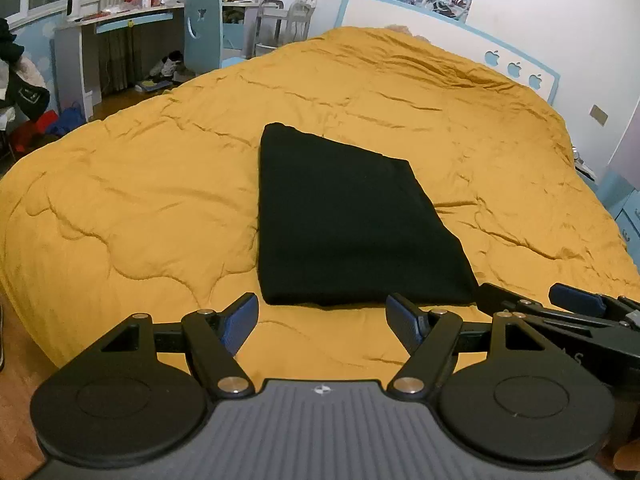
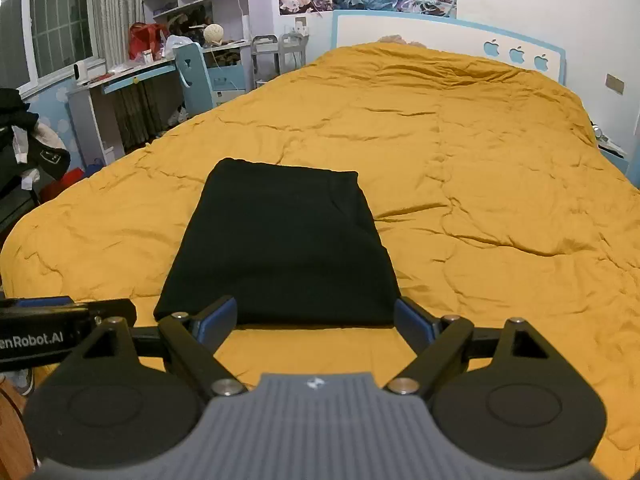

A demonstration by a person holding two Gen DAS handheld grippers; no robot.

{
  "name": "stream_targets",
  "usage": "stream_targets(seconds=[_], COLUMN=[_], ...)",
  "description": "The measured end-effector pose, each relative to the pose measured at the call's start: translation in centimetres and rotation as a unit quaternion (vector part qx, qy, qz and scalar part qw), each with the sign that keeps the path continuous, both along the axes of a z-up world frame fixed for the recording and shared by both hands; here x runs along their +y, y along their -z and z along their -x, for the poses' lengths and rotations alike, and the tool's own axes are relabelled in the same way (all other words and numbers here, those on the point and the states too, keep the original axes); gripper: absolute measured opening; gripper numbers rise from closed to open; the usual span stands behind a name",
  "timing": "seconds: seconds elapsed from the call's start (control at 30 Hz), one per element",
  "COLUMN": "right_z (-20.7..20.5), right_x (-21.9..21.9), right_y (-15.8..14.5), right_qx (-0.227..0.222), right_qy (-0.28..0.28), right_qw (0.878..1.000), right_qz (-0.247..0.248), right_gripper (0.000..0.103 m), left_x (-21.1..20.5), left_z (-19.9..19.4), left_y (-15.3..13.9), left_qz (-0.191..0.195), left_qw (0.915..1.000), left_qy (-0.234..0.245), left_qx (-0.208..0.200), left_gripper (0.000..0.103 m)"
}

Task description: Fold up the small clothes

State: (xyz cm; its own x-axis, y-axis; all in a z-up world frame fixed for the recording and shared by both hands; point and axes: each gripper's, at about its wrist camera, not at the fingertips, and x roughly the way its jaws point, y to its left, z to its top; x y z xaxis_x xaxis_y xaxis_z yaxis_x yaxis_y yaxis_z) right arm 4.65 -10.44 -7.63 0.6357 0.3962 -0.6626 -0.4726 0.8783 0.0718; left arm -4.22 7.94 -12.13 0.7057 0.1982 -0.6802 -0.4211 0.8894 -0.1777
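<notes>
A black garment (image 1: 344,224) lies folded into a flat rectangle on the yellow quilt (image 1: 140,200). My left gripper (image 1: 322,318) stands open just short of the garment's near edge, nothing between its blue pads. In the right wrist view the same black garment (image 2: 280,244) lies straight ahead. My right gripper (image 2: 316,320) is open too, its pads flanking the near edge without pressing on it. The right gripper (image 1: 560,306) shows at the right edge of the left wrist view, and the left gripper's finger (image 2: 60,308) shows at the left edge of the right wrist view.
The yellow quilt (image 2: 480,160) covers a wide bed with a white and blue headboard (image 2: 440,36) at the far end. A desk (image 2: 120,80), a blue chair (image 2: 192,72) and piled clothes (image 2: 24,140) stand to the left. Wooden floor (image 1: 16,392) shows at the near left.
</notes>
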Motion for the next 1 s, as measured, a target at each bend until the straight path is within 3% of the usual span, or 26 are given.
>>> stream_targets(seconds=[1.0], right_z=[-0.07], right_x=[-0.38], right_y=[0.55], right_qx=[0.02], right_qy=[0.005], right_qw=[1.0], right_qz=[0.003], right_gripper=[0.082], left_x=[-0.67], left_z=[-0.23], left_y=[0.59], left_qz=[0.01], left_qw=[0.9997], left_qy=[0.012], left_qx=[0.016], left_gripper=[0.085])
